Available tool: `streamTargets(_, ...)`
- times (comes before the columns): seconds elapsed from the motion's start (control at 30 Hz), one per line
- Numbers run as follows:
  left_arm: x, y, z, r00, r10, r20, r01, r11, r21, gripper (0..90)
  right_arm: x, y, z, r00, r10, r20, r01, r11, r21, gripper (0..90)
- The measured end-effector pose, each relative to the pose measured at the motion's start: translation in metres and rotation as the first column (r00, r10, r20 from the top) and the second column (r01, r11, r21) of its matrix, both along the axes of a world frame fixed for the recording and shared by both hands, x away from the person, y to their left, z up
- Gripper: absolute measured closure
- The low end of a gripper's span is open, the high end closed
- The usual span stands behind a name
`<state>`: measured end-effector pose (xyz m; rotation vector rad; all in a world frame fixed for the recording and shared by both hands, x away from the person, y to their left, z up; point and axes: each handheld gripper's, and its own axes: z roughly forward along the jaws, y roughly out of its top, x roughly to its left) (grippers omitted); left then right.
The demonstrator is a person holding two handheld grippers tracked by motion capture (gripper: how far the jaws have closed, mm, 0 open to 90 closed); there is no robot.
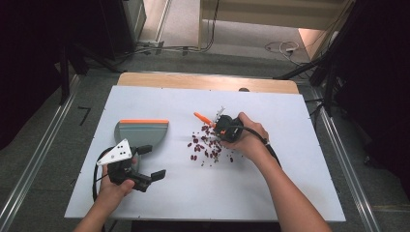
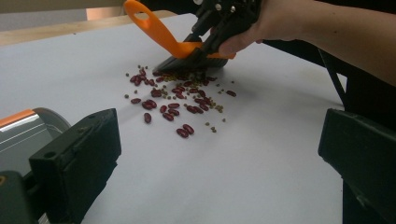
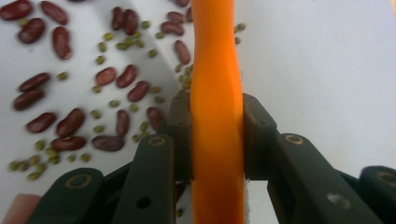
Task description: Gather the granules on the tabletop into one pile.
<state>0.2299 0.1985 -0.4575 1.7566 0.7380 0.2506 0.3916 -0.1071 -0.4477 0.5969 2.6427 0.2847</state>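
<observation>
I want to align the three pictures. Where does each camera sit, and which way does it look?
High view: above the person's side, looking forward and down at the table; both forearms show.
Left gripper view: on the left tool, looking across the table; its jaws stand apart.
Right gripper view: on the right tool, looking down; jaws clamp the brush.
All share the beans.

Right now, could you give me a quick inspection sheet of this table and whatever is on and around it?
Surface: white table, wooden strip along the far edge.
Job's things: orange-handled brush; grey dustpan with orange edge.
Clutter: red beans and small green beans scattered mid-table.
Grippers: right gripper clamped on the brush handle, bristles at the pile; left gripper open, beside the dustpan.
Cables: black cable trailing from the left gripper; white cord on the floor.
Surroundings: grey floor, metal rails, dark stands.
</observation>
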Motion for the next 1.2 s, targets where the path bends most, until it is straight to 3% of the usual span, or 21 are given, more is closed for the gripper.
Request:
streamTargets(0.13, 0.0, 0.0, 0.0, 1.0, 0.002, 0.001, -0.002, 1.0, 0.002, 0.0, -0.011, -0.002, 0.003, 0.9979, 0.06, -0.025, -0.06, 0.998, -0.001, 68.3)
streamTargets(0.2, 0.001, 0.0, 0.0, 1.0, 0.003, 0.0, -0.003, 1.0, 0.003, 0.0, -0.011, -0.003, 0.003, 0.9966, 0.081, -0.013, -0.081, 0.997, -0.006, 68.3)
streamTargets(0.23, 0.001, 0.0, 0.0, 1.0, 0.004, 0.0, -0.004, 1.0, 0.003, 0.0, -0.011, -0.004, 0.005, 0.9966, 0.081, 0.012, -0.081, 0.997, -0.019, 68.5)
streamTargets(0.33, 0.0, 0.001, 0.0, 1.0, 0.008, 0.002, -0.008, 1.0, 0.001, 0.0, -0.006, -0.008, 0.014, 0.9968, 0.065, 0.046, -0.065, 0.998, 0.007, 68.9)
streamTargets(0.47, 0.001, 0.003, 0.0, 0.9999, 0.013, 0.001, -0.013, 0.9999, 0.002, 0.0, -0.002, -0.008, 0.023, 0.9967, 0.056, 0.058, -0.058, 0.998, 0.038, 69.0)
streamTargets(0.5, 0.001, 0.003, 0.0, 0.9999, 0.013, 0.0, -0.013, 0.9999, 0.001, 0.0, 0.004, -0.006, 0.028, 0.9926, 0.068, 0.101, -0.071, 0.997, 0.03, 69.0)
streamTargets(0.67, 0.0, 0.003, 0.0, 0.9999, 0.013, 0.004, -0.013, 0.9999, -0.002, 0.0, 0.02, 0.005, 0.032, 0.9833, 0.08, 0.163, -0.081, 0.997, -0.005, 69.0)
streamTargets(0.77, 0.0, 0.004, 0.001, 0.9999, 0.015, 0.005, -0.015, 0.9999, -0.006, 0.0, 0.03, 0.02, 0.026, 0.9791, 0.106, 0.174, -0.101, 0.994, -0.037, 69.0)
streamTargets(0.8, 0.0, 0.004, 0.001, 0.9998, 0.017, 0.005, -0.017, 0.9998, -0.008, 0.0, 0.037, 0.03, 0.02, 0.9729, 0.135, 0.188, -0.124, 0.99, -0.069, 69.0)
streamTargets(0.83, 0.0, 0.005, 0.0, 0.9998, 0.019, 0.005, -0.019, 0.9998, -0.006, 0.0, 0.037, 0.03, 0.02, 0.9729, 0.135, 0.188, -0.124, 0.99, -0.069, 69.0)
streamTargets(0.9, 0.0, 0.006, 0.0, 0.9998, 0.02, 0.005, -0.019, 0.9998, -0.008, 0.0, 0.045, 0.044, 0.01, 0.9619, 0.152, 0.227, -0.132, 0.986, -0.103, 69.0)
streamTargets(0.97, 0.0, 0.007, 0.0, 0.9998, 0.021, 0.005, -0.021, 0.9997, -0.01, 0.0, 0.047, 0.051, 0.005, 0.9609, 0.153, 0.231, -0.13, 0.986, -0.108, 69.0)
streamTargets(1.03, 0.0, 0.008, 0.0, 0.9998, 0.021, 0.006, -0.021, 0.9997, -0.011, 0.0, 0.048, 0.057, -0.001, 0.9655, 0.17, 0.197, -0.154, 0.984, -0.093, 68.9)
streamTargets(1.1, 0.0, 0.008, 0.0, 0.9998, 0.021, 0.005, -0.021, 0.9997, -0.009, 0.0, 0.044, 0.063, -0.004, 0.9638, 0.201, 0.175, -0.186, 0.978, -0.095, 68.8)
streamTargets(1.13, 0.0, 0.008, 0.0, 0.9998, 0.021, 0.004, -0.021, 0.9997, -0.009, 0.0, 0.041, 0.065, -0.005, 0.9683, 0.2, 0.149, -0.187, 0.978, -0.097, 68.7)
streamTargets(1.2, 0.0, 0.008, 0.0, 0.9998, 0.022, 0.004, -0.021, 0.9997, -0.01, 0.0, 0.038, 0.066, -0.007, 0.967, 0.219, 0.13, -0.208, 0.974, -0.093, 68.4)
